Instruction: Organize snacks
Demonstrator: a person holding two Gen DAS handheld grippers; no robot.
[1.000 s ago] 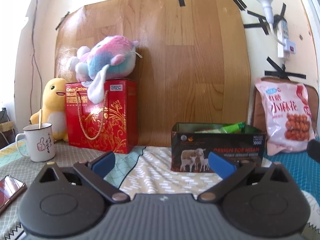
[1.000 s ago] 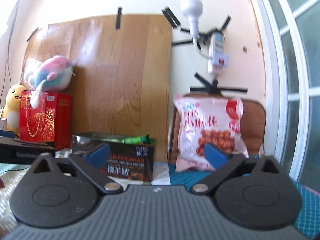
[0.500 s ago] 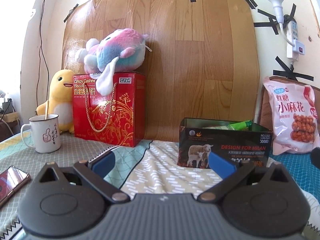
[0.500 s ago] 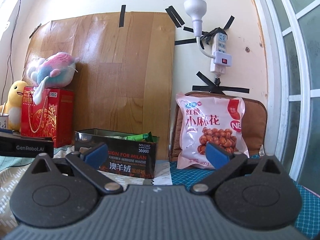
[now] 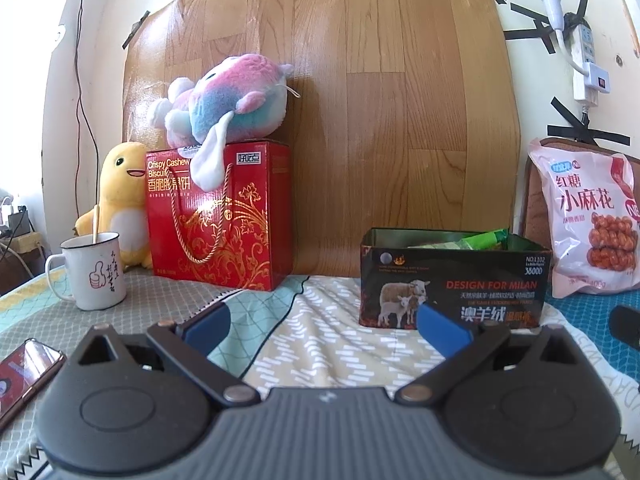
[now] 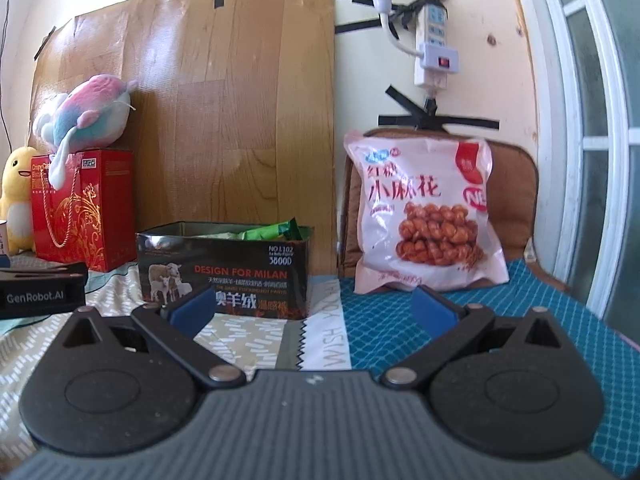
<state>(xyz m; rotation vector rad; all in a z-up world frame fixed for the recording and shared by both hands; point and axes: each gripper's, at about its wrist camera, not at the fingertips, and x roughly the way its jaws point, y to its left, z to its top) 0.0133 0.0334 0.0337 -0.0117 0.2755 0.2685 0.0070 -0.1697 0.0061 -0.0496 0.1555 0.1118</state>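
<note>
A dark open tin box [image 5: 452,280] [image 6: 224,270] printed with sheep stands on the cloth-covered table, with green snack packets [image 5: 480,240] [image 6: 276,232] poking out of its top. A pink snack bag [image 5: 592,220] [image 6: 428,212] leans upright against a brown cushion to the tin's right. My left gripper [image 5: 324,324] is open and empty, low over the table in front of the tin. My right gripper [image 6: 312,306] is also open and empty, between the tin and the pink bag, a short way before them.
A red biscuit gift box [image 5: 220,216] with a plush toy [image 5: 228,96] on top stands at the left, beside a yellow duck plush [image 5: 120,200] and a white mug [image 5: 94,276]. A phone [image 5: 20,376] lies near the left edge. A wooden board [image 5: 360,120] backs the table.
Both grippers have moved a little nearer the tin and the bag, which look larger now. Both stay open and empty.
</note>
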